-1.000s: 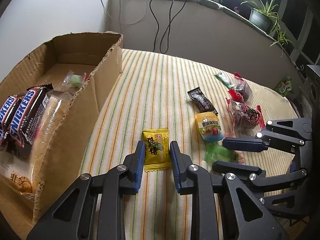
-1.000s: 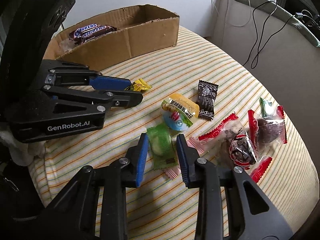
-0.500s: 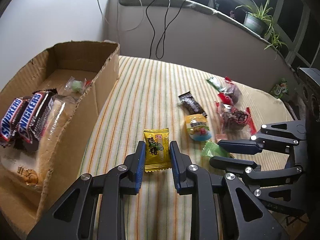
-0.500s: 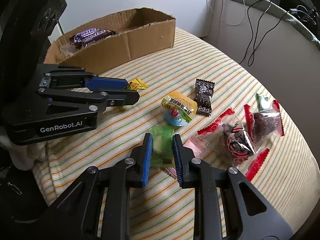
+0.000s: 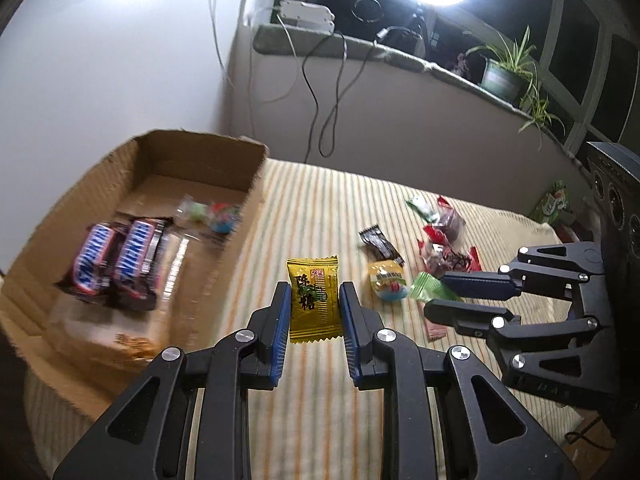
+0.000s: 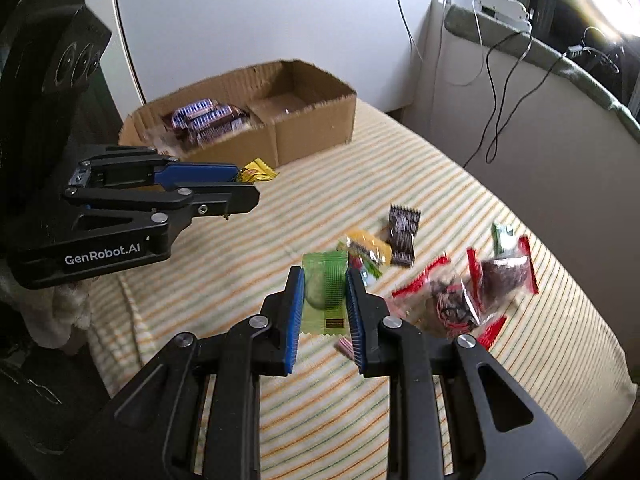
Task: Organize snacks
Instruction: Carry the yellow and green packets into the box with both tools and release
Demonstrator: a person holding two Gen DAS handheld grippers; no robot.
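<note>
The left gripper (image 5: 314,304) has its jaws clenched on the yellow candy (image 5: 313,298), held above the striped worktop (image 5: 320,208) beside the cardboard box (image 5: 256,184). The right gripper (image 6: 325,300) grasps the green candy (image 6: 325,292) between its jaws, near the other snacks (image 6: 460,292) lying on the worktop.

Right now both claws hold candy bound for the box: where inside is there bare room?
The far compartment of the cardboard box looks mostly bare beyond the divider. The near compartment is crowded with Snickers bars. The left view shows small candies near the bars.
</note>
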